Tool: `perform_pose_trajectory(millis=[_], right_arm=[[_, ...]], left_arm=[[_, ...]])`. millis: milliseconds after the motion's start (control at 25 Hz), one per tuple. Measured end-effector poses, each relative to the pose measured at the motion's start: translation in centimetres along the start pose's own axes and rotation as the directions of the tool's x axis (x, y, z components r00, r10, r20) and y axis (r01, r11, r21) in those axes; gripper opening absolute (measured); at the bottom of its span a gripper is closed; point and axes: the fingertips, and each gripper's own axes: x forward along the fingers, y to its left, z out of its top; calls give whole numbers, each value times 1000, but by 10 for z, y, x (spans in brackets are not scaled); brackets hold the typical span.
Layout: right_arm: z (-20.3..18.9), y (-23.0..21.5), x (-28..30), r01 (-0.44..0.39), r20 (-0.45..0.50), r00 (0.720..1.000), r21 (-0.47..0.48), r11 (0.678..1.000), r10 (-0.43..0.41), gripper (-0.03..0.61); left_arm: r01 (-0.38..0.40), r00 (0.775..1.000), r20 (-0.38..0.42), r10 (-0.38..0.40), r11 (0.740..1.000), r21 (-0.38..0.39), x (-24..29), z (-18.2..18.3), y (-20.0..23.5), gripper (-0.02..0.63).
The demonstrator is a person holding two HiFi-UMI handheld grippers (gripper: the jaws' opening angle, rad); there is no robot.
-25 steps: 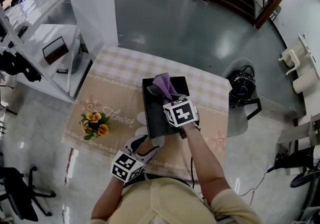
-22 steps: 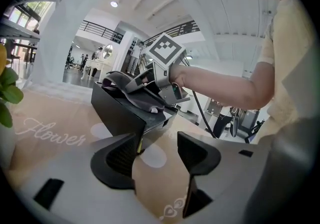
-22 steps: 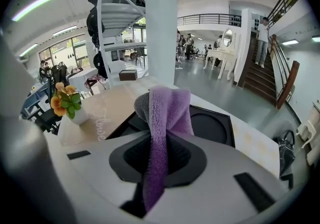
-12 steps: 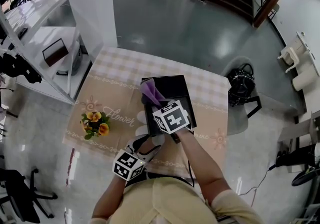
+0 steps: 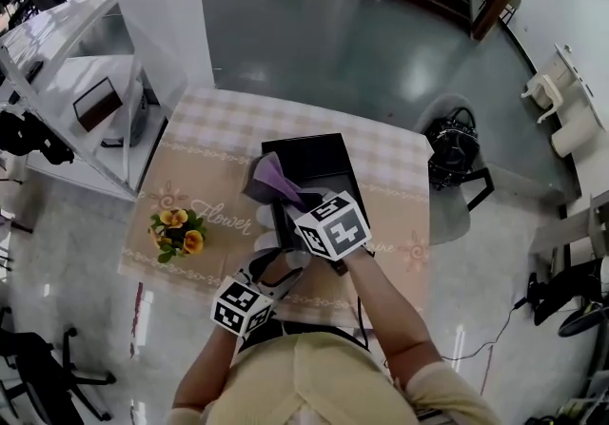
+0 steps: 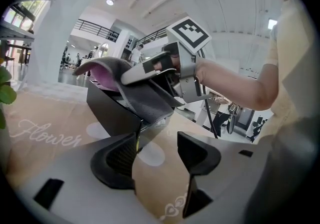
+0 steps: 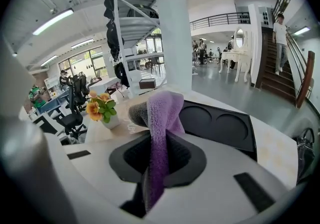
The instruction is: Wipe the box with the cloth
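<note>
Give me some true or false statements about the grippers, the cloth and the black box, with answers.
1. The right gripper is shut on the purple and grey cloth. True.
2. The left gripper grips the flat black box. False: its jaws stand apart, nothing between them.
3. The pot of yellow and orange flowers stands on the box. False: it stands on the beige tablecloth, left of the box.
4. The box top shows two round recesses. True.

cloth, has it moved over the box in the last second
Yes: the cloth has slid leftward across the box to its left edge, nearer the flower pot.
</note>
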Motion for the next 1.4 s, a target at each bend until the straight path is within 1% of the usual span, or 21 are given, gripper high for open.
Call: perform_pose_trajectory(millis=[200, 400, 480, 600, 760, 880, 960, 1200, 1280, 1400], right_arm=[[6, -16, -39, 57, 89, 994, 28, 998, -59, 57], [-5, -48, -86, 166, 131, 976, 81, 983, -176, 57], [-16, -61, -104, 223, 130, 963, 102, 969, -235, 57], [-35, -80, -124, 301, 124, 939, 153, 941, -320, 57], [-58, -95, -136, 361, 111, 911, 251, 898, -397, 57], [-70, -96, -134, 396, 101, 893, 287, 873, -438, 57], [-80, -95, -125, 412, 81, 889, 289, 864, -451, 57], [-96, -85, -91, 406, 28, 899, 319, 856, -437, 57], [-98, -82, -83, 393, 20, 905, 337, 856, -424, 57], [-99, -73, -71, 358, 15, 922, 348, 866, -387, 57]], left_arm=[[14, 1000, -2, -14, 1000, 9, -2, 1, 0, 256], [19, 1000, -9, -19, 1000, 17, -2, 2, 0, 258], [9, 1000, 0, -9, 1000, 15, -4, 3, 2, 258], [-16, 1000, 25, 16, 1000, -1, -7, 8, 6, 258], [-39, 997, 61, 43, 997, -64, -11, 12, 12, 258], [-35, 996, 73, 43, 994, -107, -11, 11, 12, 275], [-34, 996, 75, 44, 992, -125, -10, 11, 11, 275], [-45, 994, 95, 62, 984, -173, -11, 12, 13, 275], [-51, 993, 95, 68, 983, -175, -14, 11, 13, 275], [-60, 993, 90, 76, 983, -172, -20, 7, 13, 275]])
